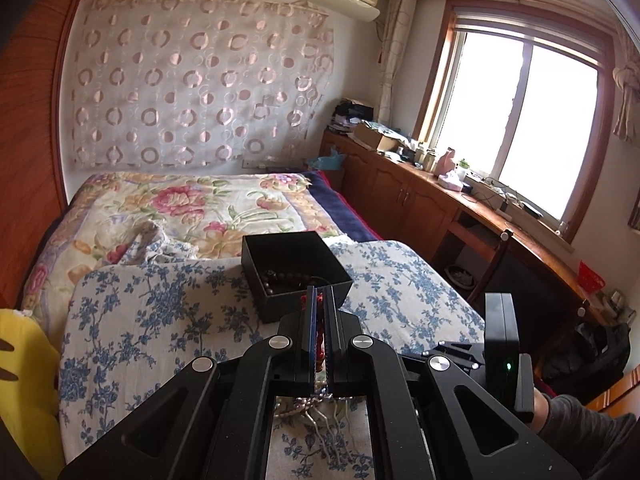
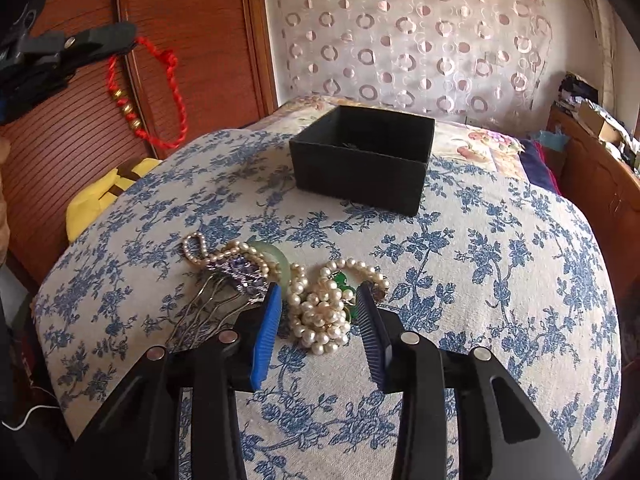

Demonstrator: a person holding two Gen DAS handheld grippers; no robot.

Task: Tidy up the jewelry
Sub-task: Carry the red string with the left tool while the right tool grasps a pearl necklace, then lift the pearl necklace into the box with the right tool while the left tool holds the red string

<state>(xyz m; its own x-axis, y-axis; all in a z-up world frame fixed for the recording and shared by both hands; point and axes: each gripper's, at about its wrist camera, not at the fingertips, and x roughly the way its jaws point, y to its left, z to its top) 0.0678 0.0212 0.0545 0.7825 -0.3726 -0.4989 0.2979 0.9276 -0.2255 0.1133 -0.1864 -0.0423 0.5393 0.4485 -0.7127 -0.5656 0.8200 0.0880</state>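
My left gripper [image 1: 319,294] is shut on a red cord bracelet [image 1: 320,332], held just in front of the open black box [image 1: 276,304]. A dark bead bracelet [image 1: 280,280] lies inside the box. In the right wrist view the left gripper [image 2: 120,36] is raised at the upper left, and the red cord bracelet [image 2: 168,92] with gold beads dangles from it. My right gripper [image 2: 319,300] is low over the blue-flowered cloth, its jaws either side of a heap of pearl strands [image 2: 324,316] without clearly pressing it. A purple-stoned hair comb [image 2: 240,276] and a pale jade ring [image 2: 276,258] lie beside it.
The black box [image 2: 360,172] stands behind the jewelry pile. A yellow soft toy [image 2: 100,196] sits at the cushion's left edge against a wooden wardrobe [image 2: 192,40]. Wooden cabinets [image 1: 400,188] under a window run along the right of the bed. A floral quilt [image 1: 180,204] lies beyond.
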